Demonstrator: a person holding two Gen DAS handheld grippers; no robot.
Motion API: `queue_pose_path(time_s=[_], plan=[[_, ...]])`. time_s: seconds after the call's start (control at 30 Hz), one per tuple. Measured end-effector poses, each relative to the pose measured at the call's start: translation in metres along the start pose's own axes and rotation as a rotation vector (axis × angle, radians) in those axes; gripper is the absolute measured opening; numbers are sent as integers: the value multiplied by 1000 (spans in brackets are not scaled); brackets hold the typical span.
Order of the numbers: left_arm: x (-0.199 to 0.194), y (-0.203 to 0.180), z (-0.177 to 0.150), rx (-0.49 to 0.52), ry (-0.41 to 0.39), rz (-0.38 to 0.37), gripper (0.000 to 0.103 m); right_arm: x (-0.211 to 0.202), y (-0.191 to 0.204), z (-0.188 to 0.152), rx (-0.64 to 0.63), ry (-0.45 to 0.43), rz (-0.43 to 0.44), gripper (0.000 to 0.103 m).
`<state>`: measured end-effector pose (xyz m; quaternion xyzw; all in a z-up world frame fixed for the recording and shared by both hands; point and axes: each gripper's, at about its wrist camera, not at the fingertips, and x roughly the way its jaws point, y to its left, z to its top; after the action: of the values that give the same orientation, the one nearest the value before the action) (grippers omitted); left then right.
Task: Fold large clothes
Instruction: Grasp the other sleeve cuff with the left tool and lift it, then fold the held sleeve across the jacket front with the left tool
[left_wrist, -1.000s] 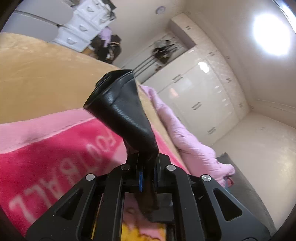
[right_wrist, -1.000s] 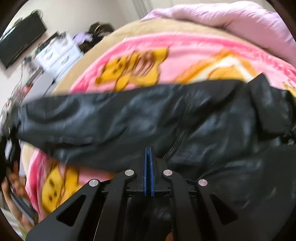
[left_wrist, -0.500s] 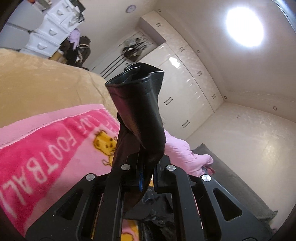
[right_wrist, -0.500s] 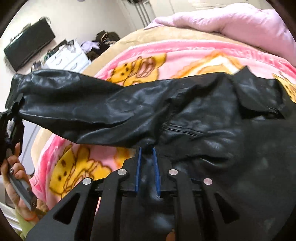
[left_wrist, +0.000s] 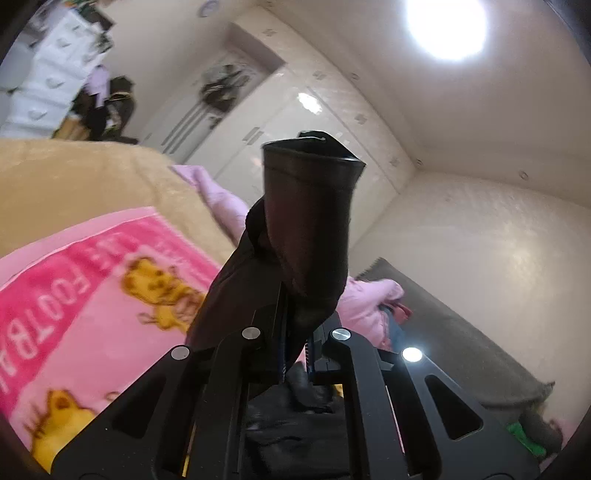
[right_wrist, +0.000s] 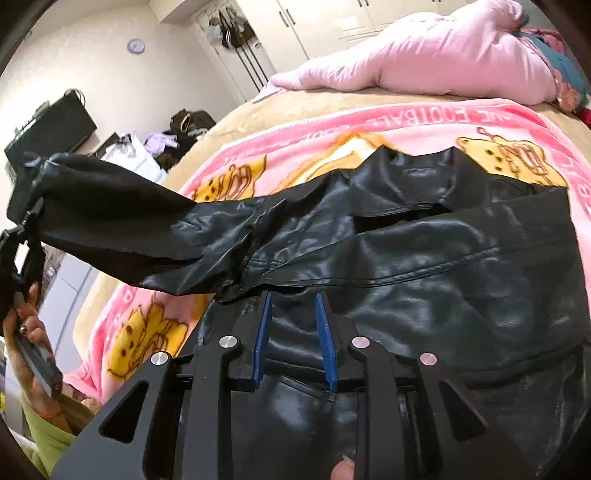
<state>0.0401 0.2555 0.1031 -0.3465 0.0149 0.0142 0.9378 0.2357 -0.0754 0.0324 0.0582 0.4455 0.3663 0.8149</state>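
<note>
The right tongs (right_wrist: 293, 332) hover released just above the black leather jacket (right_wrist: 424, 258), blue pads apart. The jacket lies spread on the pink cartoon blanket (right_wrist: 406, 122) covering the bed. The left tongs (left_wrist: 295, 343) are clenched on the jacket's sleeve (left_wrist: 310, 221), lifted off the bed, cuff standing upward. A pink duvet (right_wrist: 443, 62) lies beyond.

Right gripper (right_wrist: 293, 314) fingers spread, bare jacket (right_wrist: 424, 258) between; raised sleeve (right_wrist: 122, 218) blocks left, pink duvet (right_wrist: 436, 62) far ahead.
</note>
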Motion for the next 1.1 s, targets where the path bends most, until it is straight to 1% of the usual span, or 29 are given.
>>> queue_pose_path(time_s=[0.1, 0.23, 0.37, 0.43, 0.53, 0.63, 0.8, 0.93, 1.1], plan=[[10, -37, -4, 60, 17, -38, 1, -15, -19, -1, 42, -38, 15, 24], [28, -80, -19, 121, 57, -83, 1, -33, -53, -5, 124, -89, 39, 24], [53, -120, -47, 184, 127, -128, 1, -48, -85, -9, 189, -136, 29, 25], [65, -136, -63, 213, 159, -144, 1, -56, -100, -10, 223, -159, 27, 25], [83, -153, -87, 238, 209, -163, 1, -69, -119, -10, 259, -201, -4, 25], [102, -164, -114, 265, 265, -168, 1, -82, -132, -11, 271, -237, -40, 25], [129, -174, -153, 288, 357, -172, 1, -103, -161, -16, 338, -293, -86, 25], [148, -180, -192, 328, 452, -170, 1, -120, -186, -21, 421, -339, -71, 25], [166, -181, -236, 366, 564, -155, 2, -136, -219, -31, 531, -375, -91, 25]])
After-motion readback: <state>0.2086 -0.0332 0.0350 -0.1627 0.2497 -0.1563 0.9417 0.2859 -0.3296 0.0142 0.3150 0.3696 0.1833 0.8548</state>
